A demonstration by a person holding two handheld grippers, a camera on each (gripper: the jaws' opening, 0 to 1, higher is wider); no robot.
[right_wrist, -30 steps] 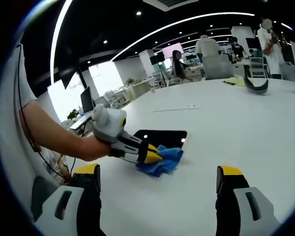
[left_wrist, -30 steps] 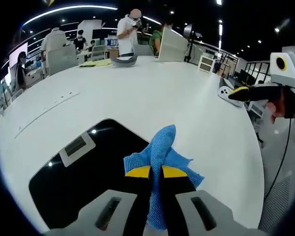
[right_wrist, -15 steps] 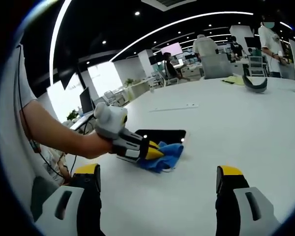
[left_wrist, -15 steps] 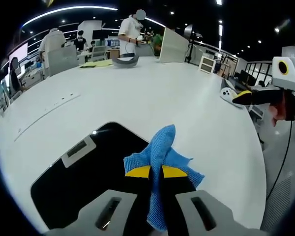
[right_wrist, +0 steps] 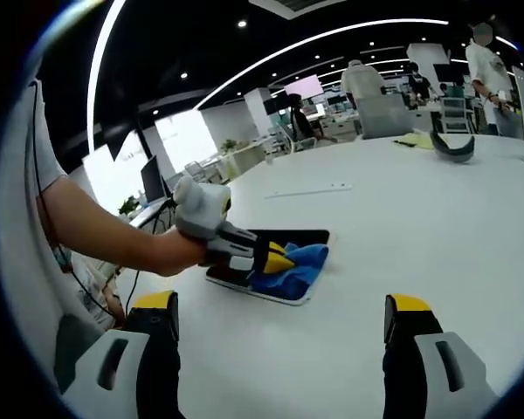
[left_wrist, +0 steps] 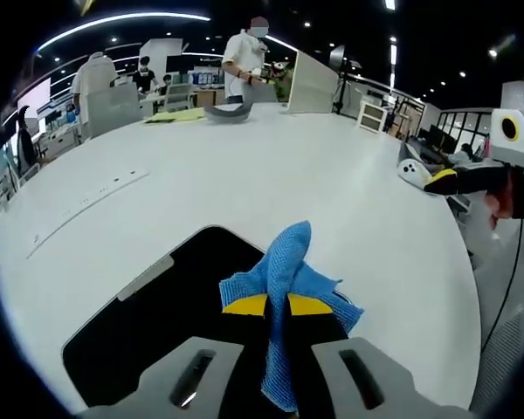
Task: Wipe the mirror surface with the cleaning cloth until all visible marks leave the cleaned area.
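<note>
I kept my left gripper (left_wrist: 277, 305) clenched on the blue cleaning cloth (left_wrist: 286, 278), bunched for wiping the dark mirror (left_wrist: 157, 323); my right gripper (right_wrist: 279, 316) hung released, well clear.

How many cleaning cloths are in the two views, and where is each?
1. The blue cleaning cloth is pinched in the left claw, at the edge of the dark mirror on the white table. None elsewhere in view.
</note>
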